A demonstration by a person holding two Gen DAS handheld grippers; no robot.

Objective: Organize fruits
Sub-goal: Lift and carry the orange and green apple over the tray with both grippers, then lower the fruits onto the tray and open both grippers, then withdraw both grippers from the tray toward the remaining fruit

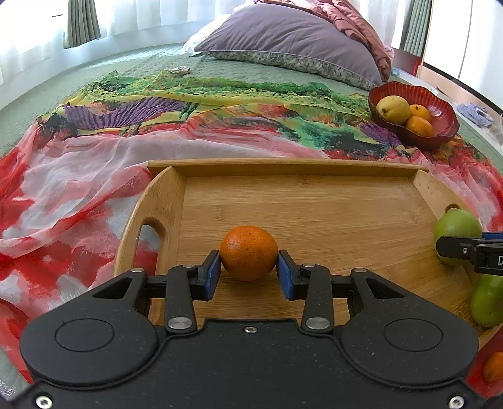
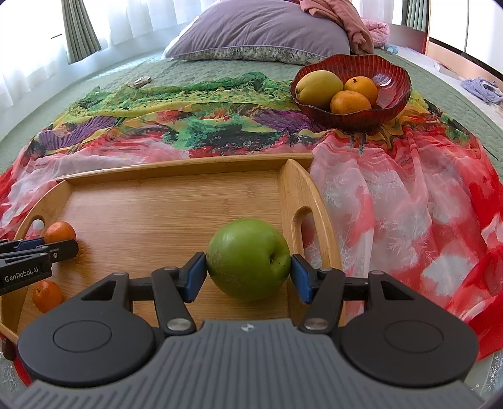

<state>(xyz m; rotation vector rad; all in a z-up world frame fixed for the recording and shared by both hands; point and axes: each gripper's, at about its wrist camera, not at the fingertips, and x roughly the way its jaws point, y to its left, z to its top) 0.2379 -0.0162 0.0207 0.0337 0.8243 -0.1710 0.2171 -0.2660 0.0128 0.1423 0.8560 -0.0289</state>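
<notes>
Gripping a small orange [image 1: 248,253] between its two blue pads, the left gripper [image 1: 248,270] fills the bottom of the left wrist view, its jaws drawn in narrow against the fruit's sides. The orange sits low in the centre of the frame, over the floor of a wooden tray [image 1: 314,201] whose handle slot shows at the left. At the right edge the other gripper's black finger crosses in front of a green apple [image 1: 456,225], and a second green fruit [image 1: 489,302] lies just below it at the tray's right side. A bit of another orange [image 1: 493,366] shows at the lower right corner. In the upper right a red bowl [image 1: 446,107] stands on a bright patterned scarf [image 1: 125,132] and holds a yellow fruit [image 1: 393,108] and two small oranges. A grey pillow [image 1: 289,41] lies at the top of the frame on a green bedspread [image 1: 63,85].

In the right wrist view, the right gripper [image 2: 248,270] holds the green apple [image 2: 248,258] at the centre bottom, its blue pads pressed on either side, the jaws standing moderately wide around it. The apple is over the right end of the tray [image 2: 157,204], just beside the right handle slot. At the left edge the left gripper [image 2: 63,247] reaches in, with its orange [image 2: 59,231] partly hidden behind it; another small orange [image 2: 47,295] lies on the tray below. The red bowl [image 2: 393,103] sits in the upper right, well apart from the tray, with the yellow fruit [image 2: 317,86] and two oranges inside it. The pillow [image 2: 261,28] lies at the top.
</notes>
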